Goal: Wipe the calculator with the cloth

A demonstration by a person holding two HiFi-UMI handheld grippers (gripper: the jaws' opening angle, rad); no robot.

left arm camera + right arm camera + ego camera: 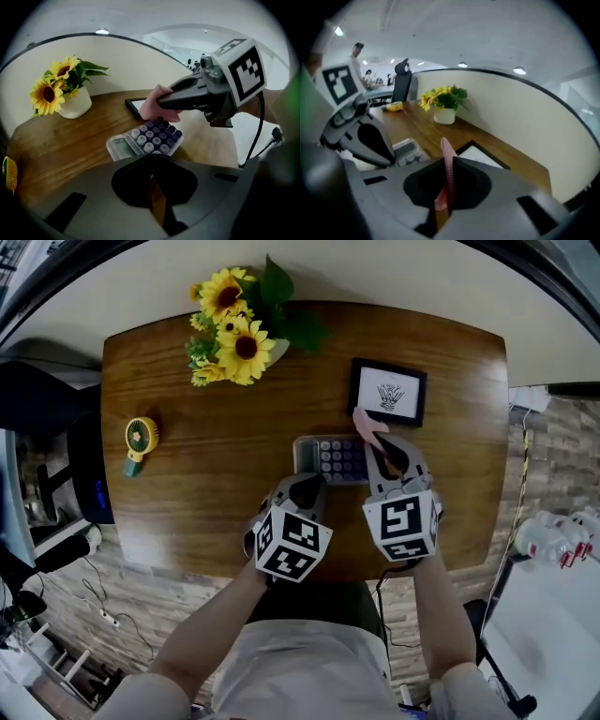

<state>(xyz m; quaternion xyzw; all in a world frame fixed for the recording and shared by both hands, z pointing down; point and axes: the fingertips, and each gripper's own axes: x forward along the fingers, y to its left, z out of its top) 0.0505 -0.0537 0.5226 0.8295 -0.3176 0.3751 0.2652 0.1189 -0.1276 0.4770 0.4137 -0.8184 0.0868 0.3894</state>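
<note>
Lying on wood desk nr cream wall: calculator, sunflowers.

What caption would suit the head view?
Right gripper pinches a pink cloth at the calculator on a wooden table; left gripper, shut, sits at its near edge.

The left gripper and the right gripper are both moulded in dark grey plastic. Each narrows from a bulky body to two broad, flat jaws with black inner faces, which frame a teardrop-shaped opening. At the rear of each sits a white cube printed with bold black square markers on every face that shows. A thin black cable hangs from the body of the right gripper. The person wears a pale top with short sleeves of the same light shade.
</note>
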